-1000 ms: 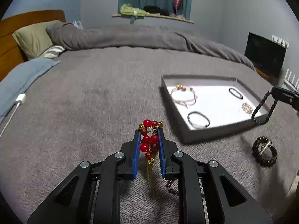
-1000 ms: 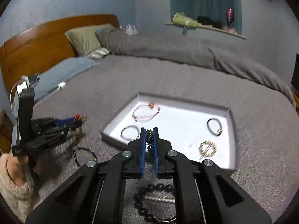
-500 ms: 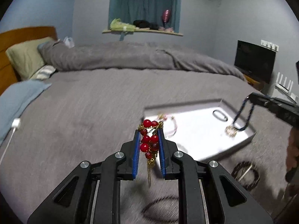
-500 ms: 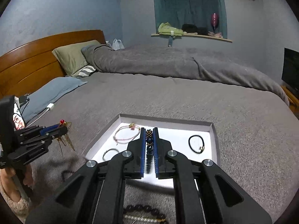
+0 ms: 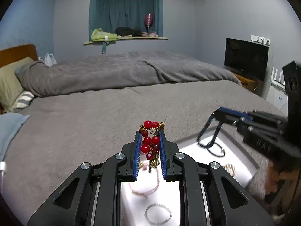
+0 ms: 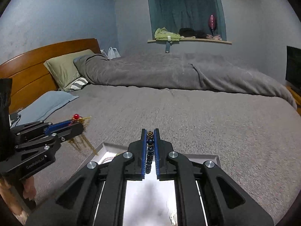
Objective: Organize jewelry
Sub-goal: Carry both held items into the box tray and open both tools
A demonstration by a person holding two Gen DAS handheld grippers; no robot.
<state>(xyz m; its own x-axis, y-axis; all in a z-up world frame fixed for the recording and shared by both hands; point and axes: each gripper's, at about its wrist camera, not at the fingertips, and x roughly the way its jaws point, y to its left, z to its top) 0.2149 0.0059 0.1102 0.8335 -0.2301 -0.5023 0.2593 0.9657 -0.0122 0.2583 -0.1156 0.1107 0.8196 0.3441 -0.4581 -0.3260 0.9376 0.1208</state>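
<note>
My left gripper point(image 5: 150, 131) is shut on a red bead bracelet point(image 5: 150, 143) whose gold chain dangles below the fingers. It hangs over the white tray point(image 5: 190, 146), above a pink bracelet point(image 5: 144, 188) and a silver bangle point(image 5: 158, 213). My right gripper point(image 6: 150, 131) is shut on a dark blue bead bracelet point(image 6: 150, 151), also over the tray point(image 6: 111, 147). In the left wrist view the right gripper point(image 5: 219, 113) comes in from the right, the blue bracelet point(image 5: 206, 134) looping down over a black band point(image 5: 216, 151). The right wrist view shows the left gripper point(image 6: 78, 122) at the left.
The tray lies on a grey bed cover point(image 6: 216, 124) with a rolled duvet point(image 6: 150, 71) and pillows point(image 6: 65, 67) behind. A gold piece point(image 5: 230, 168) sits in the tray. A person's hand point(image 6: 28, 188) holds the left gripper. A television point(image 5: 246, 58) stands at the right.
Both grippers rose and came over the tray, each keeping its bracelet. The tray went from ahead to underneath them, and the two grippers drew closer together.
</note>
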